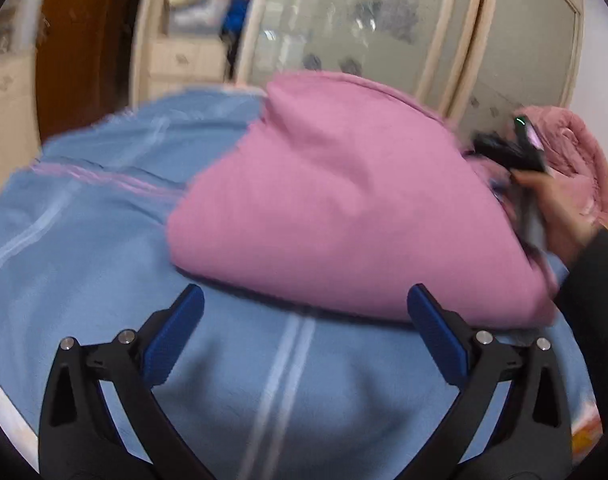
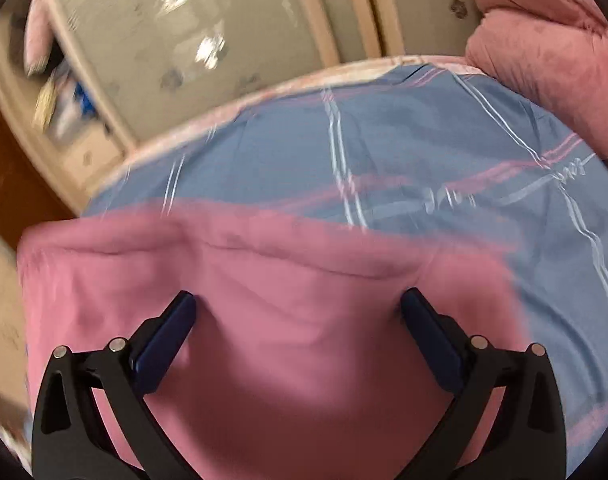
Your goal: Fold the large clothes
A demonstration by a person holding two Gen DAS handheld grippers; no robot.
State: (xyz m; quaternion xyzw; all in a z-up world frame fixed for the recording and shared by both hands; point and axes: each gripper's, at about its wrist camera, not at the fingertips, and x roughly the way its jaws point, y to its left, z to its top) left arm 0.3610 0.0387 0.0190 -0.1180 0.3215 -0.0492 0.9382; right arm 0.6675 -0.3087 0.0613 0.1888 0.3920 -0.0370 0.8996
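Two grippers worked over a bed, each seen from its own wrist camera. Nearest, the left gripper (image 1: 304, 312) hung with its blue-padded fingers (image 1: 175, 334) spread wide and holding nothing, above the blue striped bedsheet (image 1: 103, 240), just short of the near edge of the pink garment (image 1: 336, 200). That garment, the large piece being folded, lay in a thick, already doubled bundle on the bed, its near edge fairly straight.

The right gripper (image 2: 297, 308) hovered over the pink cloth, fingers also wide apart with nothing between them (whether the tips touched the fabric could not be told, as both views were blurred). It probably stood open to take a fresh hold for the next fold. In the left view the right hand (image 1: 560, 216), in a dark sleeve, held its gripper at the bundle's far right side.

Farther off, a rolled pink quilt (image 2: 544, 48) rested at the bed's corner, and cream wardrobe doors (image 1: 384, 20) stood behind.
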